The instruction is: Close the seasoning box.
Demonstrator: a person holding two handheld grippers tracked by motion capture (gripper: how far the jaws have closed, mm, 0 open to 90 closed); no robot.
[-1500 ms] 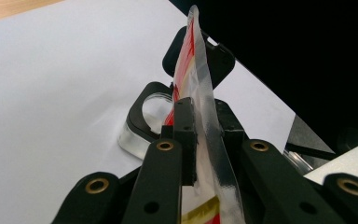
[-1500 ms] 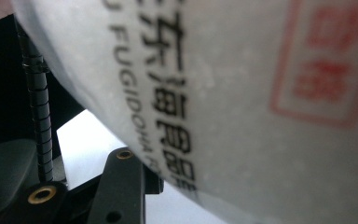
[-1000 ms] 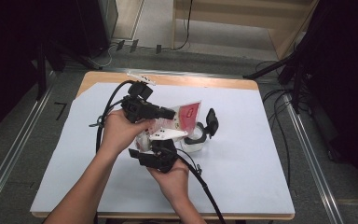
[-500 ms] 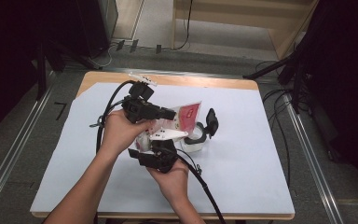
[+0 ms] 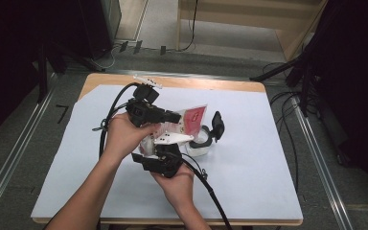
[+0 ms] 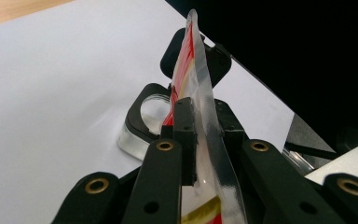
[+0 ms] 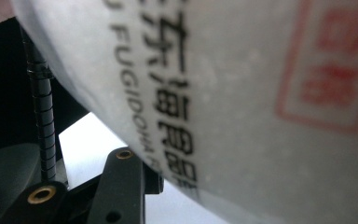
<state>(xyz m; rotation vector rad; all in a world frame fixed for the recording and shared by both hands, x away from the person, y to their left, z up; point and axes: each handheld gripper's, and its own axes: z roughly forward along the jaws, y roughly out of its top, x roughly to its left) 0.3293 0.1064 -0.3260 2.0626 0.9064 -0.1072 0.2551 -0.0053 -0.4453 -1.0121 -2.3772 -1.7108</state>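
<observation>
A: The pouch (image 5: pixel 191 119), red and clear plastic, sits in the middle of the table (image 5: pixel 258 182) on the pale sheet, held up between the two tools in the high view. Where does each one stand?

B: The left gripper (image 5: pixel 170 116) comes in from the left side, pointing across at the pouch's near edge. The right gripper (image 5: pixel 165 153) lies below it, closer to the person, with its white top plate turned up. Just beside the pouch, to its right, stands a clear container (image 5: pixel 202 146) with a black flip lid raised.

A: And along the left gripper's own view?

B: The pouch (image 6: pixel 200 107) runs edge-on, upright, straight up between the black jaws. The pads are pressed on its flat seam from both sides, nearly together, so it is pinched tight. Behind it the container (image 6: pixel 142 123) rests on the white sheet, its black rim and lid showing.

A: The right gripper view?

B: Very close. A rounded whitish surface (image 7: pixel 242 107) with black printed characters and a red stamp bulges across the top and right. One black jaw rises at the lower left, just under that surface. I cannot tell whether the jaws press on it, nor how wide they stand.
</observation>
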